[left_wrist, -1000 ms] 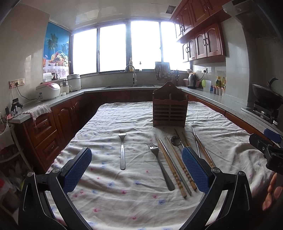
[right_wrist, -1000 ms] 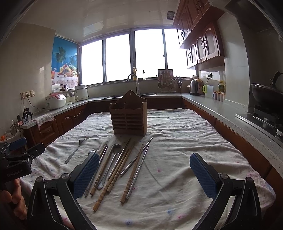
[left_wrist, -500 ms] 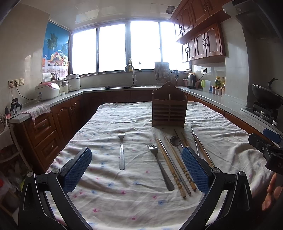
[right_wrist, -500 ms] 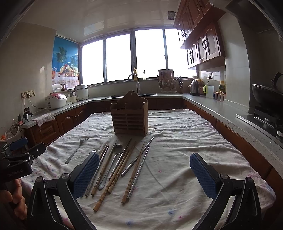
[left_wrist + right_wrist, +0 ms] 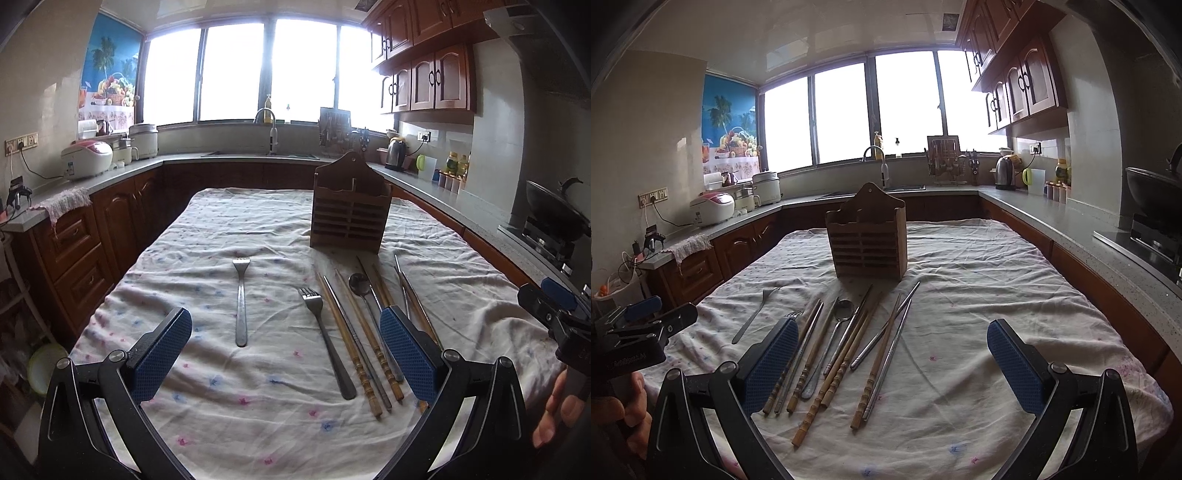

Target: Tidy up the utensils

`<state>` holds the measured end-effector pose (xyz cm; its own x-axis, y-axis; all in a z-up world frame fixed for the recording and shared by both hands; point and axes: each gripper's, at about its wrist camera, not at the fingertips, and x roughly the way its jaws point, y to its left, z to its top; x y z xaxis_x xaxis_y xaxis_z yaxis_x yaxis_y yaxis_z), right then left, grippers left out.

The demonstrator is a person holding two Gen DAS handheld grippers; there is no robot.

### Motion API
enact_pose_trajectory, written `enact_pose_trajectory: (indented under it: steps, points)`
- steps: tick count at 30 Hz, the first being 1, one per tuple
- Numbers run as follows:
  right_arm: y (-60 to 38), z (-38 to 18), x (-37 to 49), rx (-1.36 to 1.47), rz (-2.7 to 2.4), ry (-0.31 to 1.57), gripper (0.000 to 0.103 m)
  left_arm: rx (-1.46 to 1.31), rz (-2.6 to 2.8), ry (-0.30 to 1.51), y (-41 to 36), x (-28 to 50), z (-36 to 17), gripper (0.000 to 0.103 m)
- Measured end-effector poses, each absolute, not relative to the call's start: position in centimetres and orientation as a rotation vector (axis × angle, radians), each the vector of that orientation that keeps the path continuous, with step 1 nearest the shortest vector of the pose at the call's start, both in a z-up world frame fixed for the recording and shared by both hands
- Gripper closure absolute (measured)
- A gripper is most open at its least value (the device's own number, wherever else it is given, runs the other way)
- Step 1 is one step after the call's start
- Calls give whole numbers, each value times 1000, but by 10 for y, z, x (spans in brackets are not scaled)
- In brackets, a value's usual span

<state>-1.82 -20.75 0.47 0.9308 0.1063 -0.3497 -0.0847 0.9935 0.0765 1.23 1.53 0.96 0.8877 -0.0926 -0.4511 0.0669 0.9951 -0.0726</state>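
Note:
A wooden utensil holder [image 5: 350, 206] stands upright on the cloth-covered table [image 5: 229, 229]; it also shows in the right wrist view [image 5: 867, 236]. In front of it lie a lone fork [image 5: 241, 299], a second fork [image 5: 325, 343], a spoon [image 5: 360, 286] and several wooden and metal chopsticks [image 5: 354, 343]. The right wrist view shows the same chopsticks [image 5: 849, 354], the spoon [image 5: 834, 332] and the lone fork [image 5: 755, 315]. My left gripper [image 5: 286, 356] is open and empty above the near table. My right gripper [image 5: 892, 363] is open and empty, with the chopsticks between its fingers and the holder.
Dark wood cabinets and grey counters [image 5: 436, 195] ring the table. A rice cooker [image 5: 86, 158] sits on the left counter, a sink tap [image 5: 271, 129] at the back, a kettle [image 5: 397, 153] and a wok [image 5: 554, 210] at the right.
Both grippers have drifted slightly; the view of the table has shifted a little. Nothing was taken hold of and the utensils have not moved.

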Motion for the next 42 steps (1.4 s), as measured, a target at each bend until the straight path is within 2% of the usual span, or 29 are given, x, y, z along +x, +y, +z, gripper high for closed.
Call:
enact_pose_trajectory:
  steps: [10,16,18,24,31,34,39,42]
  points:
    - [-216,4,19,120,151,461,2,-103,-115,617,20,61,2,0]
    - [-220,-1,47,179,189,533,15,-138,-150,715,21,90,-6,6]
    - [-221,-3,56,199,203,559,24,-154,-166,750,20,100,-9,8]
    - [-221,-12,89,229,233,645,45,-184,-212,850,14,129,-20,25]
    - [-217,-21,133,217,236,739,57,-155,-253,944,0,159,-34,38]
    - [-216,-26,150,212,236,767,60,-149,-267,983,-6,171,-40,40]
    - [-213,-36,176,206,239,813,73,-146,-278,1027,-9,184,-49,43]
    - [-209,-44,191,194,241,842,77,-143,-282,1048,-11,190,-54,44]
